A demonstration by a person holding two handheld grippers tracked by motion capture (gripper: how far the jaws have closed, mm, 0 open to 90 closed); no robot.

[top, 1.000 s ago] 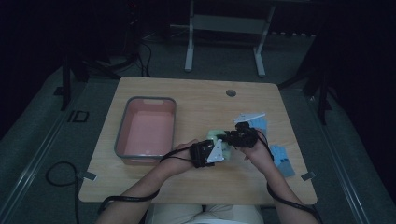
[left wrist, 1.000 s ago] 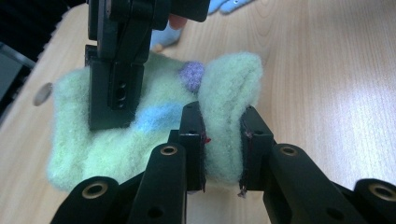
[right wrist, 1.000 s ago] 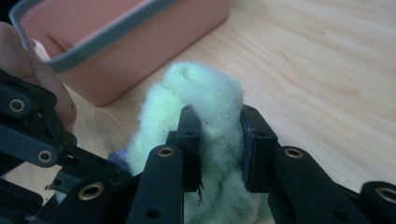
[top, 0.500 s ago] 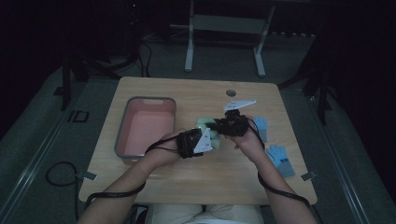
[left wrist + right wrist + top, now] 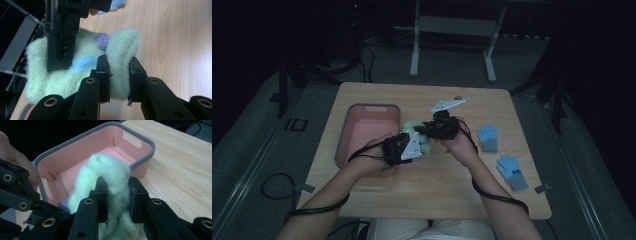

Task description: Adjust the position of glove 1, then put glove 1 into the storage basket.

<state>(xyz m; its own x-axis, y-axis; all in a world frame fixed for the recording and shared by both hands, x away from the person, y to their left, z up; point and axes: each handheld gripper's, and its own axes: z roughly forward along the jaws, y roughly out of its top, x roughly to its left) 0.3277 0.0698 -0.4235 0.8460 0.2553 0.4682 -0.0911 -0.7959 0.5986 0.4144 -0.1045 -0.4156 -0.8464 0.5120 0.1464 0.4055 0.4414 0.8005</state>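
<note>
A fuzzy pale green glove [image 5: 415,131] with blue and purple patches [image 5: 85,62] hangs between both grippers above the table, just right of the pink bin [image 5: 362,131]. My left gripper [image 5: 118,73] is shut on a fold of the glove [image 5: 121,60]. My right gripper [image 5: 117,195] is shut on another bunch of the same glove [image 5: 110,173], with the bin [image 5: 146,143] behind it. From above, the left gripper [image 5: 409,146] sits just below and left of the right gripper [image 5: 432,129].
Two blue gloves [image 5: 487,137] [image 5: 511,170] lie on the wooden table [image 5: 437,185] at the right. The pink bin with a grey rim stands at the table's left half. A small dark hole [image 5: 458,97] marks the far edge.
Both hands have carried the green glove up and leftward, away from the blue gloves and closer to the pink bin. Both grips have held.
</note>
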